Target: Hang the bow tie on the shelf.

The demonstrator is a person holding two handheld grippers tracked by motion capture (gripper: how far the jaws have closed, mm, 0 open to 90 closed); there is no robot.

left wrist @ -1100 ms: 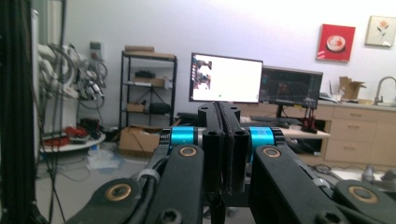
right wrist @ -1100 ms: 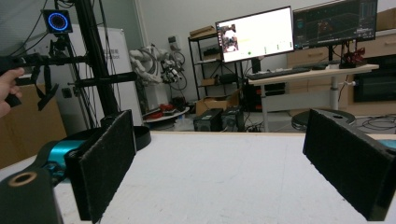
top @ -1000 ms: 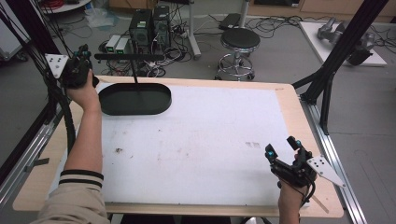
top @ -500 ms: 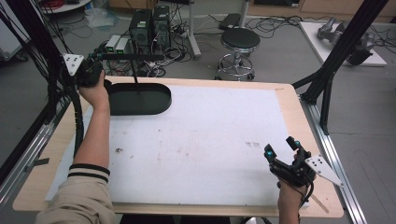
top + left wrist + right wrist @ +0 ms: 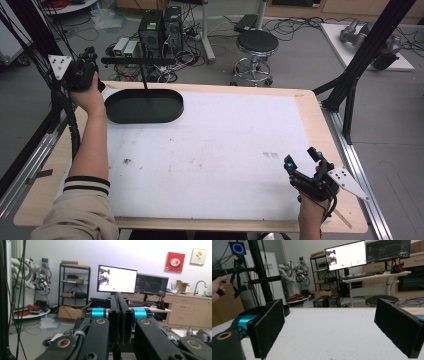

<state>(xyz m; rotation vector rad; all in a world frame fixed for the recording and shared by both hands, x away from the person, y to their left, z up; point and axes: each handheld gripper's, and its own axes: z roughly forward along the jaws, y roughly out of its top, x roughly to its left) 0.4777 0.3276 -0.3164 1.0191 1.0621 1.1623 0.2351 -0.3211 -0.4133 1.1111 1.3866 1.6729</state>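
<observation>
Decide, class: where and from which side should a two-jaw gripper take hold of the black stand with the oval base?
Probably the thin upright post of the black stand, approached level from the left gripper side. The post fits between jaws; the oval base is flat and too wide.

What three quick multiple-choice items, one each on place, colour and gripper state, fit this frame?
1. Where is the oval tray?
A. far left of the table
B. near right corner
C. on the floor

2. What colour is the tray?
A. white
B. black
C. red

3. How do the two grippers stand?
A. both open
B. both shut
C. left shut, right open

Answers:
1 A, it lies beside the left gripper.
2 B, black against the white mat.
3 C, the left gripper view shows pads pressed together; the right gripper has pads wide apart.
</observation>
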